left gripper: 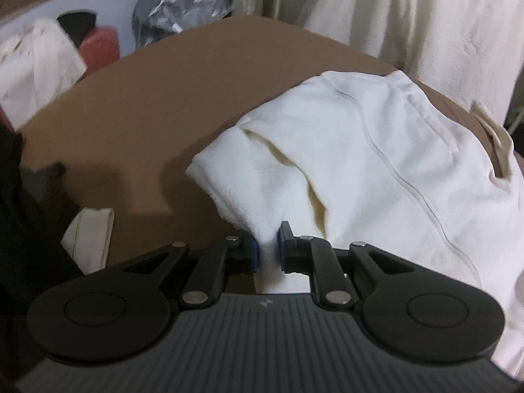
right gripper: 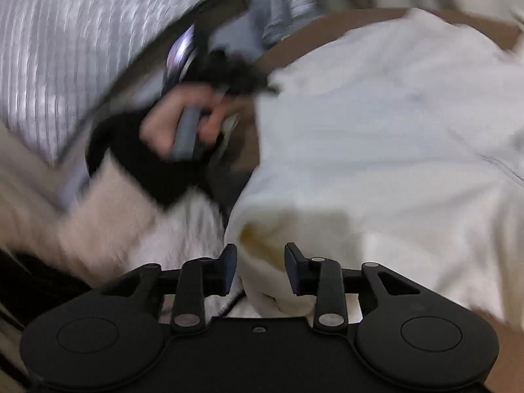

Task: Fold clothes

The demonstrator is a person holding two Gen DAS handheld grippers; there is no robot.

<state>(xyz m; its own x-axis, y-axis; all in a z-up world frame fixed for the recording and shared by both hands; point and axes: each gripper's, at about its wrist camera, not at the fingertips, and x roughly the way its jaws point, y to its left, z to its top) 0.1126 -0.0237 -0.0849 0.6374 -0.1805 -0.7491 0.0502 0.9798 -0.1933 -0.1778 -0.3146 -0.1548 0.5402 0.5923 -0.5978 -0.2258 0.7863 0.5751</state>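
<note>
A white fleece zip jacket lies partly folded on a brown table. My left gripper is shut on a pinch of its white fabric at the near edge. In the right wrist view the same jacket fills the right side, blurred by motion. My right gripper has its jaws a hand's width apart around a fold of the jacket's edge, with a gap showing at each pad. The person's left hand and the left gripper show at the left of that view.
A silver crinkled bag, a red object and other white cloth lie beyond the table's far left edge. A white garment hangs at the back right. A white paper lies at the near left.
</note>
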